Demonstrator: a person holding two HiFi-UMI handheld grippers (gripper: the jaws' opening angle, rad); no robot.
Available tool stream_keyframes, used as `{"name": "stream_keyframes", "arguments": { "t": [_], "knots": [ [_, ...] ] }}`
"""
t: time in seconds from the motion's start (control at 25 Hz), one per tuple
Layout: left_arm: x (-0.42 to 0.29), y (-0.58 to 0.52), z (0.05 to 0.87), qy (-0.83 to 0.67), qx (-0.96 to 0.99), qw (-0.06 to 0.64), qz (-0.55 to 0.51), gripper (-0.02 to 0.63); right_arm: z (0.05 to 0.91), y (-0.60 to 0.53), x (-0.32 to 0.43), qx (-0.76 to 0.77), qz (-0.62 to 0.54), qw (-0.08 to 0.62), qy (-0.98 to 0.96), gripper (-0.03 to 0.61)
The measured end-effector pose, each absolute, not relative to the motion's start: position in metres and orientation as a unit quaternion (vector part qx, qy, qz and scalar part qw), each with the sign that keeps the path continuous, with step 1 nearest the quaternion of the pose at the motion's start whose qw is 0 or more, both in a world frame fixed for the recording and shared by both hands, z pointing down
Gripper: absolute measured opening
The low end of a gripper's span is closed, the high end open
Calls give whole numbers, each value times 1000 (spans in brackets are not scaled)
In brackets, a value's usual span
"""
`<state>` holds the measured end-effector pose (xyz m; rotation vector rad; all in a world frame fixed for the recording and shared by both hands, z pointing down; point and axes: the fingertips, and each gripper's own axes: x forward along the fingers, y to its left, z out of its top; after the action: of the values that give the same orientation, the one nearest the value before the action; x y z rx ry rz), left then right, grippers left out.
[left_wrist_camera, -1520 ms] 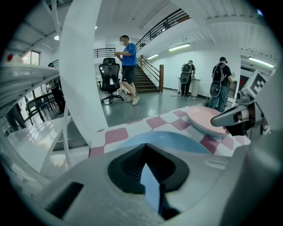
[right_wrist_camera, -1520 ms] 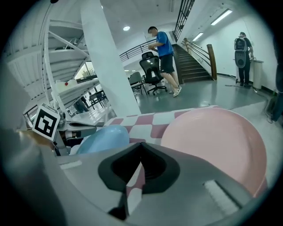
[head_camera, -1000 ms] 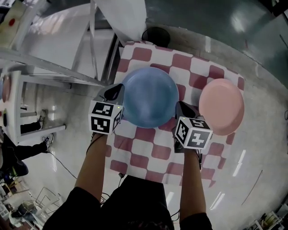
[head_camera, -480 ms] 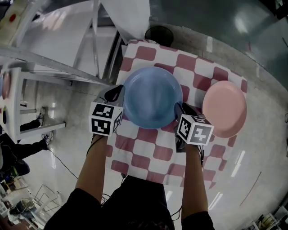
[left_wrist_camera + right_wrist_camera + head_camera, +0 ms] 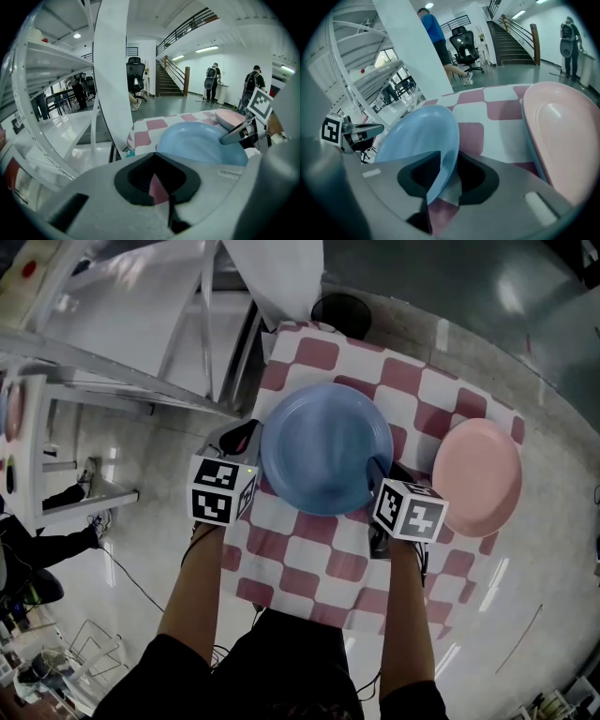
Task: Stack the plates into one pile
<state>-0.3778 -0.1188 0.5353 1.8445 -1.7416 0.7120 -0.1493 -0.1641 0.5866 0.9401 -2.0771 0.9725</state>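
A blue plate [image 5: 325, 448] lies on the red-and-white checked cloth [image 5: 319, 563], and a pink plate [image 5: 476, 477] sits apart at its right. My left gripper [image 5: 249, 434] is at the blue plate's left rim. Its jaws are shut, and the rim [image 5: 161, 143] runs down to them in the left gripper view. My right gripper [image 5: 377, 468] is at the plate's right rim. Its jaws have just been opening and now stand open. The blue rim [image 5: 443, 159] passes between them untouched, with the pink plate [image 5: 562, 136] close on the right.
The cloth covers part of a round grey table [image 5: 534, 596]. A black round object [image 5: 341, 313] and a white post [image 5: 277, 273] stand at the far edge. White shelving [image 5: 112, 381] lies off to the left. People stand in the background.
The right gripper's jaws have opened off the blue plate's right rim. Both hands have sunk slightly with the plate. The left gripper stays shut at the left rim.
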Motion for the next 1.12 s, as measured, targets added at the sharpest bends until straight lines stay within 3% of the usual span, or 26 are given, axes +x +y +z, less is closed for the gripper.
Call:
{"name": "stream_keyframes", "arguments": {
  "t": [0.36,0.72,1.12],
  "knots": [
    [-381,-118,540,-640,675,258,261,-3,586,-166,-147,363,375,325,-789,79],
    [-373,-122,532,-637,680,250,261,-3,561,-171,-151,362,429,236,-794,31],
    [-359,-130,520,-631,690,239,263,-2,546,-173,-140,363,423,218,-801,31]
  ]
}}
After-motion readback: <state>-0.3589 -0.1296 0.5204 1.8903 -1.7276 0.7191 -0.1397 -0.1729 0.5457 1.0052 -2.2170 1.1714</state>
